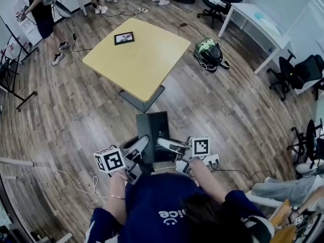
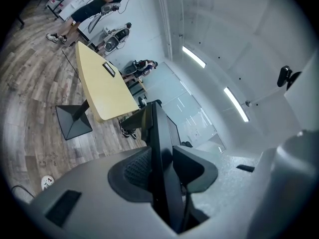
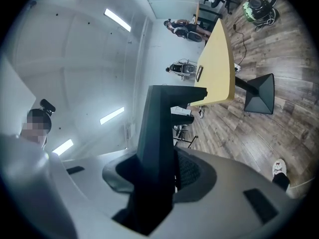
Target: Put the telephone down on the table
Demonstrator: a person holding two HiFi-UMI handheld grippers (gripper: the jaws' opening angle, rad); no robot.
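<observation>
Gripping the telephone point(image 1: 153, 129) edge-on, left gripper point(image 1: 140, 147) and right gripper point(image 1: 165, 145) both clamped tight. I'd keep it level and lower it flat onto the table point(image 1: 147, 67).

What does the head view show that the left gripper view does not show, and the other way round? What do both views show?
Only the head view: the right gripper and the left gripper together, one on each side of the telephone, their marker cubes, and the holder's blue shirt.
Only the left gripper view: the ceiling lights and, close up, the left jaws pressed on the telephone's edge.
Both: the held telephone, the yellow table with a dark tablet on it, and the wooden floor.
</observation>
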